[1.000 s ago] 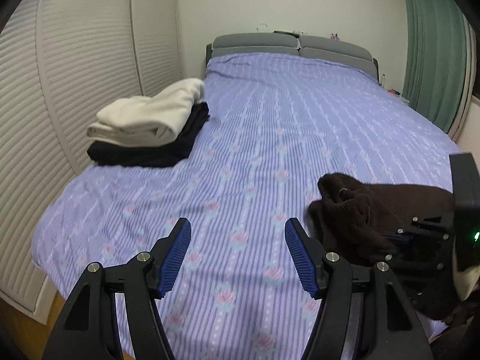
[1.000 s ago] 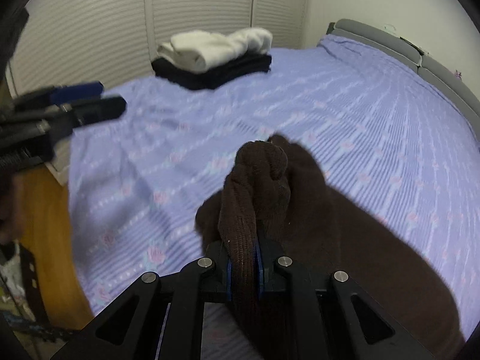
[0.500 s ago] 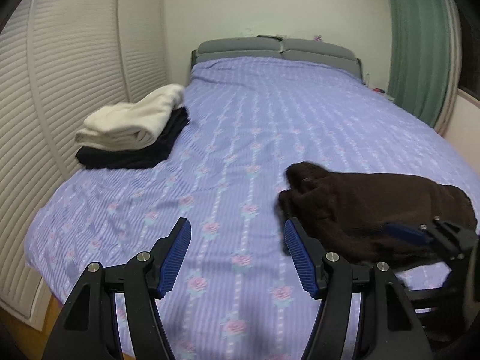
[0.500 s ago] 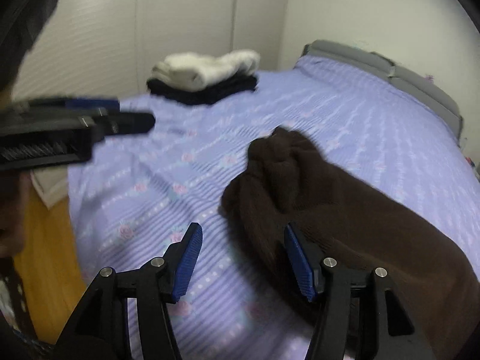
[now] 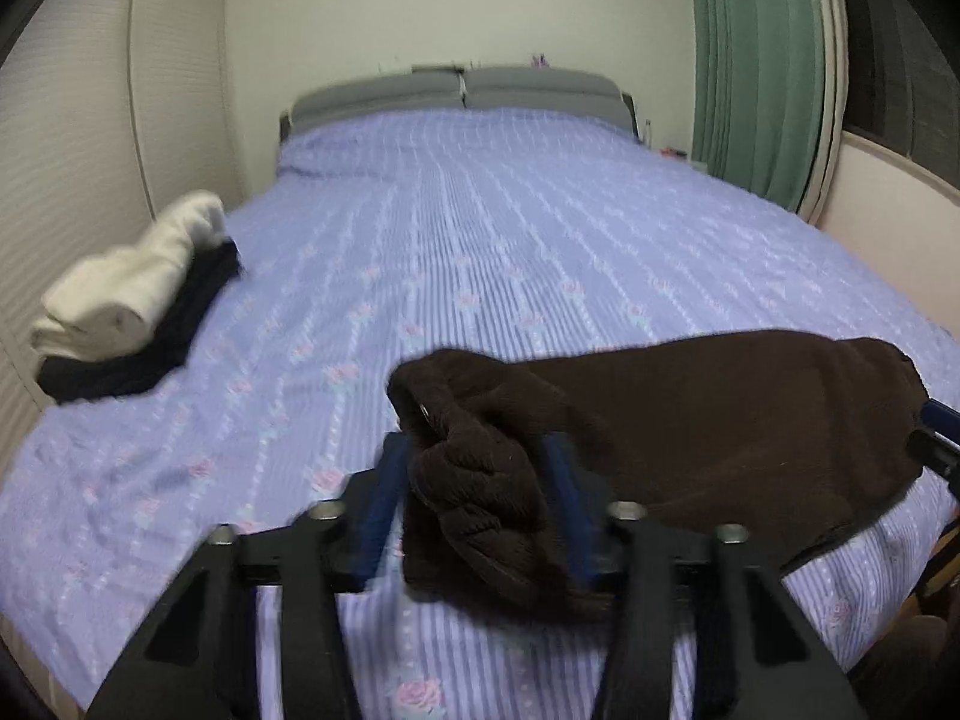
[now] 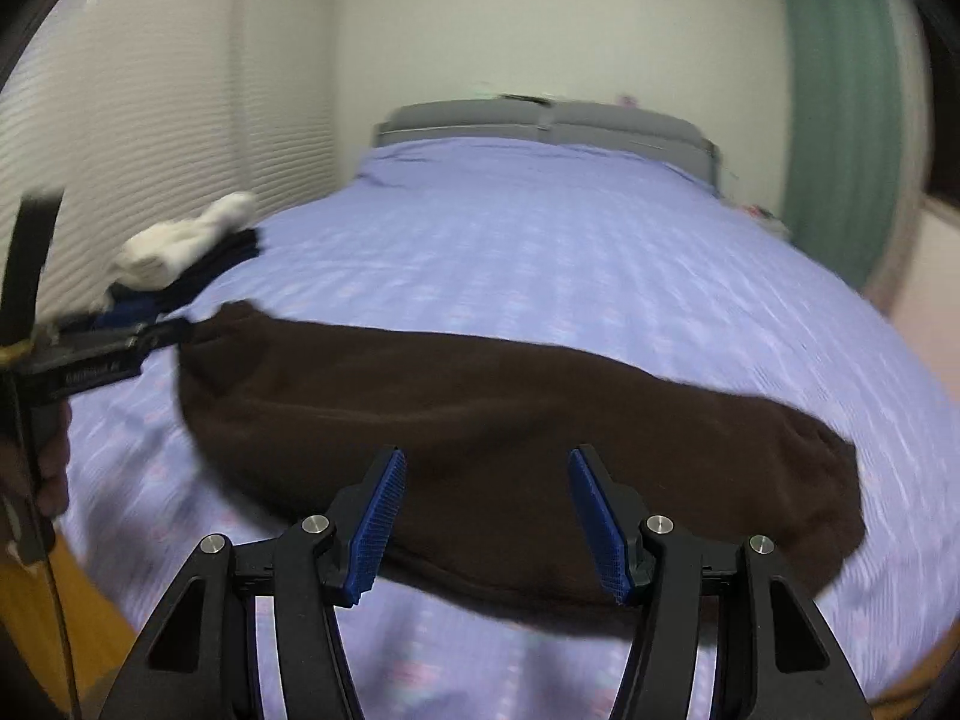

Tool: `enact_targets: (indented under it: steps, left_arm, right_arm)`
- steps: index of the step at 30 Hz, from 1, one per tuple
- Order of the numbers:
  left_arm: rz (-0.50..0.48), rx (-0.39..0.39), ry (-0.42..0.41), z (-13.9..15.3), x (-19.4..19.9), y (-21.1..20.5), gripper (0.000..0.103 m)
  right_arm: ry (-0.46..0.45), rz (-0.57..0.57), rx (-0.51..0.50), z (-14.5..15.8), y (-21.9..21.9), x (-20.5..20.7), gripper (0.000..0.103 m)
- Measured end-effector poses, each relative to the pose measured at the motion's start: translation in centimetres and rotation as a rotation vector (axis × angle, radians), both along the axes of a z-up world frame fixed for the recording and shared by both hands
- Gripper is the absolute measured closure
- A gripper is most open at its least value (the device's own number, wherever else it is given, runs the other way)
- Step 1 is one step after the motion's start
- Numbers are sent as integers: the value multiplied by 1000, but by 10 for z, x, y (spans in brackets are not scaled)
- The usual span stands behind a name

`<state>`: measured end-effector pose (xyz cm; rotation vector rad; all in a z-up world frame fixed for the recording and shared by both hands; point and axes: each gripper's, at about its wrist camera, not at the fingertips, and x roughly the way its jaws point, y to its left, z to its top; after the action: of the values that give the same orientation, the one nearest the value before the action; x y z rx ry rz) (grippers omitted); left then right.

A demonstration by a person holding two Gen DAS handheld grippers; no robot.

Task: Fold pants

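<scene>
Fingers [image 5: 384,495] of the left gripper [image 5: 474,504], two blue-padded black ones, pinch a bunched end of the single pair of dark brown fleece pants [image 5: 690,420], the wad of cloth filling the gap between them and covering much of the right pad. On the right gripper [image 6: 486,516] the two blue-padded fingers [image 6: 378,516] stand spread apart with nothing between them, hovering over the near edge of the pants. Those pants lie stretched left to right across the near part of the one bed with a lilac flower-striped cover [image 6: 540,240]; the left end is held up at the left gripper, the right end rests rounded on the cover. Two folded garments sit stacked at the far left edge of the bed: one cream folded cloth [image 5: 126,282] on one black folded cloth [image 5: 150,348]. Both views are smeared by motion, so the cover's pattern and small items by the grey padded headboard [image 5: 462,87] cannot be made out. One green curtain [image 5: 762,72] hangs at the far right, cut off by the frame's rim. From the left wrist view only a sliver of the right gripper shows, behind the pants.
</scene>
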<state>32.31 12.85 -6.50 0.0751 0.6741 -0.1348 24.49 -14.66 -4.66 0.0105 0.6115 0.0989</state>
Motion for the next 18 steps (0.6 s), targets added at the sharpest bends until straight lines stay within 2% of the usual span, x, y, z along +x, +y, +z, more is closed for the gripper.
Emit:
enact_targets:
  steps: [1, 7, 10, 15, 18]
  left_arm:
    - [8, 3, 2, -4, 3, 2, 72]
    - [0, 25, -5, -11, -3, 12, 80]
    - [23, 5, 16, -18, -13, 30, 81]
    - [25, 10, 64, -51, -21, 42, 81]
    - [24, 16, 46, -48, -23, 39, 81]
  right_arm:
    - [5, -17, 12, -2, -7, -1, 45]
    - [20, -89, 69, -11, -23, 5, 45]
    - [20, -97, 79, -12, -19, 3, 45]
    - [25, -86, 33, -23, -12, -5, 46]
    - [50, -77, 20, -35, -8, -7, 46]
